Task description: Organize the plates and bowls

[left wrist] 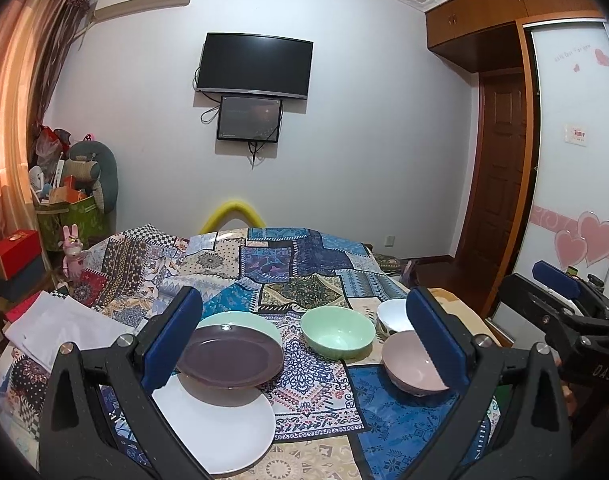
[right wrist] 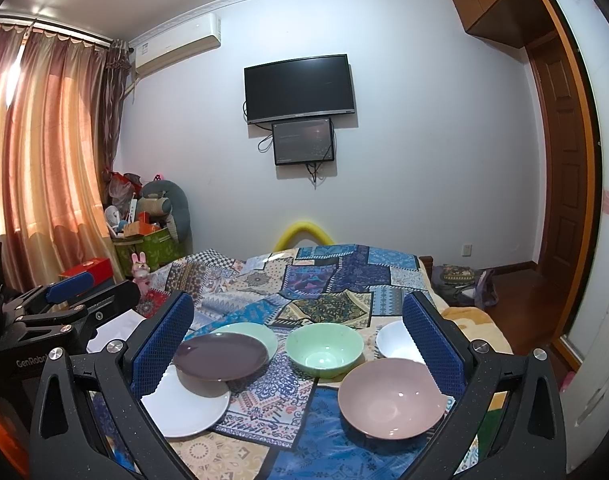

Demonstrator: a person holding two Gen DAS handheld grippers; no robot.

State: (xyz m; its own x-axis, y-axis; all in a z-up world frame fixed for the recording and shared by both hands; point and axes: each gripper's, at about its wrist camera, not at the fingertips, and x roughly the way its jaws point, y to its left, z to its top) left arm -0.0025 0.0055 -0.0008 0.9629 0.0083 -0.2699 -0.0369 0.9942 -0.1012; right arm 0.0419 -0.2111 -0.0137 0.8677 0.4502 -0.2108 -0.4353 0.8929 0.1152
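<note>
Trouble looms: both grippers, left gripper (left wrist: pixel 304 336) and right gripper (right wrist: pixel 298 340), hang wide-jawed and empty, and the round purple plate (right wrist: pixel 220 356), perched askew across the mint-green plate (right wrist: pixel 260 334) and white plate (right wrist: pixel 188 408), may slide if nudged.

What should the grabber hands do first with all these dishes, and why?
Probably bring the right gripper down to the pink bowl. Both grippers are open and empty, that bowl lies nearest its fingers, and it could nest in the green bowl just behind.

We see a bed (right wrist: pixel 476 320) under a patchwork cloth (right wrist: pixel 324 280). On the cloth lie a white plate (right wrist: pixel 184 408), a purple plate (right wrist: pixel 220 356) overlapping it, a mint plate (right wrist: pixel 260 334), a green bowl (right wrist: pixel 324 350), a white bowl (right wrist: pixel 392 338) and a pink bowl (right wrist: pixel 392 398).
</note>
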